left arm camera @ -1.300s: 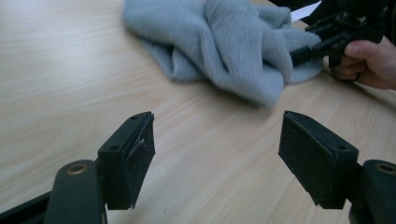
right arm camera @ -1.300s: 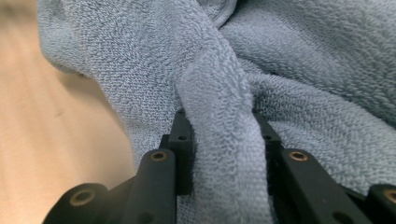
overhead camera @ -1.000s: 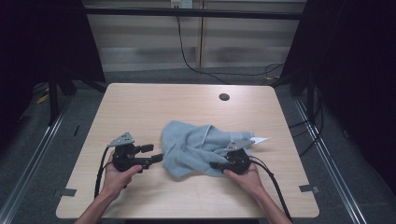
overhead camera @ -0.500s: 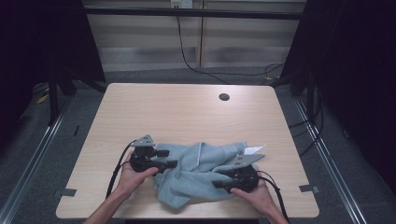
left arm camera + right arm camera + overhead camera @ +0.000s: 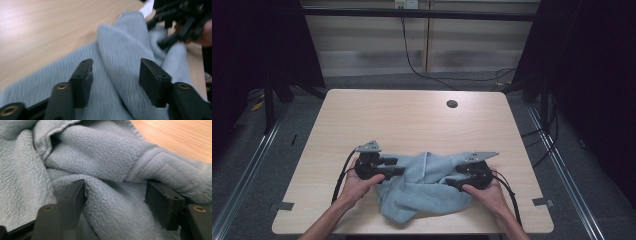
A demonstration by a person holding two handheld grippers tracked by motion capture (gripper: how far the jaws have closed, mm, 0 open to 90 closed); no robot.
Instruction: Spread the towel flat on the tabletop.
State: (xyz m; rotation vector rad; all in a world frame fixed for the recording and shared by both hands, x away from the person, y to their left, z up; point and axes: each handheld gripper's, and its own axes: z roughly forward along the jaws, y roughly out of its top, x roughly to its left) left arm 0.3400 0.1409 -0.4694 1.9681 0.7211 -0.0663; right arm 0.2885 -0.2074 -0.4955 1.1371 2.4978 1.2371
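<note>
One crumpled light-blue towel (image 5: 424, 190) lies bunched on the near half of the table (image 5: 412, 120), and both grippers are right at it. Clock-wise from the towel's middle, the left gripper (image 5: 394, 167) sits at about ten o'clock, the right gripper (image 5: 454, 181) at about three, each held in a hand coming in from the near edge. In the left gripper view the jaws stand spread, a raised fold of the towel (image 5: 117, 50) running between them, and they have just been closing a little; the pads are not pressing the cloth. In the right gripper view the jaws have just been opening and now stand wide, fluffy towel (image 5: 100, 165) bulging up between them with a hemmed edge lying by the right-hand jaw. Further out at one o'clock, a small dark round hole (image 5: 452, 104) sits in the table's far side.
</note>
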